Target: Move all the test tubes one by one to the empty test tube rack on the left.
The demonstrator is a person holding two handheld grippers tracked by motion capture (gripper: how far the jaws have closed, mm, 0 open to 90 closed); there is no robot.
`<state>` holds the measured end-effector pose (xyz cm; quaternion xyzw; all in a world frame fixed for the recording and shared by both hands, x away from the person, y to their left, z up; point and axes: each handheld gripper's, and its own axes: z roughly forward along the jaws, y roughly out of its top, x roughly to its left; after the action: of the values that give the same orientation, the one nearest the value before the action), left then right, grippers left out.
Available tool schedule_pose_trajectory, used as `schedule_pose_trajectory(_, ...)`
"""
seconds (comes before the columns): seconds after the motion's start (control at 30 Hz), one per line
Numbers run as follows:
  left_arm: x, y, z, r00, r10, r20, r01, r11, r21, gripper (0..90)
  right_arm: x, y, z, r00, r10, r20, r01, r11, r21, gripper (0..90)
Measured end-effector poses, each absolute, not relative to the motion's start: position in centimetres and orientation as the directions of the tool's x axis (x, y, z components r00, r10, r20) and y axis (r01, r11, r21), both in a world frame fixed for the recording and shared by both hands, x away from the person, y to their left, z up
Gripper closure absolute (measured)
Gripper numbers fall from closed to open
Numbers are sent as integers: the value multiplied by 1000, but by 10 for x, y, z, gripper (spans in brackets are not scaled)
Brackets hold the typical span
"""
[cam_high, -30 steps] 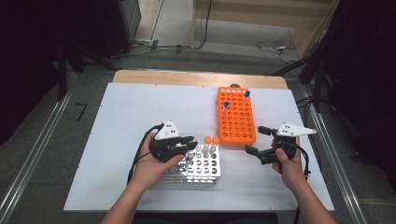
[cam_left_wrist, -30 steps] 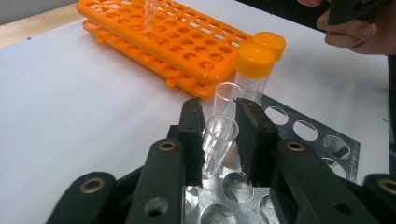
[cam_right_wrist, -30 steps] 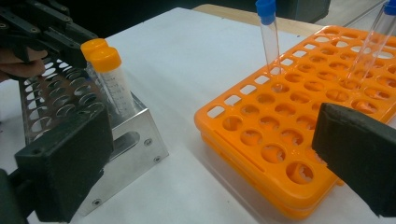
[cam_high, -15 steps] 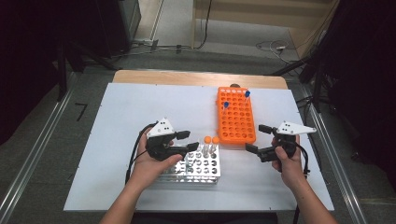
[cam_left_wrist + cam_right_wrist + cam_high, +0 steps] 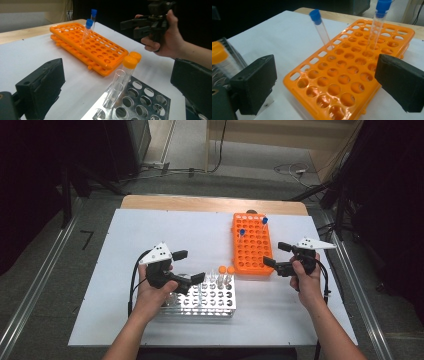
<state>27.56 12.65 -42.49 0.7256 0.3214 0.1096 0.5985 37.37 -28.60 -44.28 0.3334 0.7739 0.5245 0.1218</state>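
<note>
Two tube racks on a white table (image 5: pixel 150 230), one hand-held gripper beside each, both released and carrying nothing.

Orange rack (image 5: pixel 252 245): lies at 1 o'clock from table centre and holds two blue-capped tubes (image 5: pixel 319 25), both leaning in their holes, probably because the holes are wider than the tubes. Metal rack (image 5: pixel 205 297): sits at 6 o'clock, near the person's edge, with two orange-capped tubes (image 5: pixel 128 66) and an uncapped clear tube (image 5: pixel 115 87) in its far rows. Left gripper (image 5: pixel 189 266): jaws spread wide over the metal rack's 9 o'clock end and aimed at its tubes, likely to pick one. Right gripper (image 5: pixel 276 254): jaws apart just off the orange rack's 4 o'clock corner, apparently waiting to receive or steady.
</note>
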Motion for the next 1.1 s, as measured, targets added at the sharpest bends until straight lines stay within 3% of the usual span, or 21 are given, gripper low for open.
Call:
schedule_pose_trajectory(0.27,276,132,-425,764,604,-225,333,-71,940,0,408,-285,-448,-705,678,211,445,191,875,79)
schedule_pose_trajectory(0.4,276,133,-425,763,607,-223,334,-74,940,0,423,-283,-452,-677,697,234,472,169,865,149)
schedule_pose_trajectory(0.67,276,135,-425,759,611,-226,336,-70,939,0,445,-277,-457,-610,755,241,507,138,851,397)
schedule_pose_trajectory(0.83,277,136,-425,759,609,-229,337,-67,939,0,456,-271,-462,-592,782,194,506,173,845,508)
schedule_pose_trajectory(1.1,277,135,-426,762,604,-232,341,-69,938,0,468,-260,-468,-593,788,167,508,205,837,596)
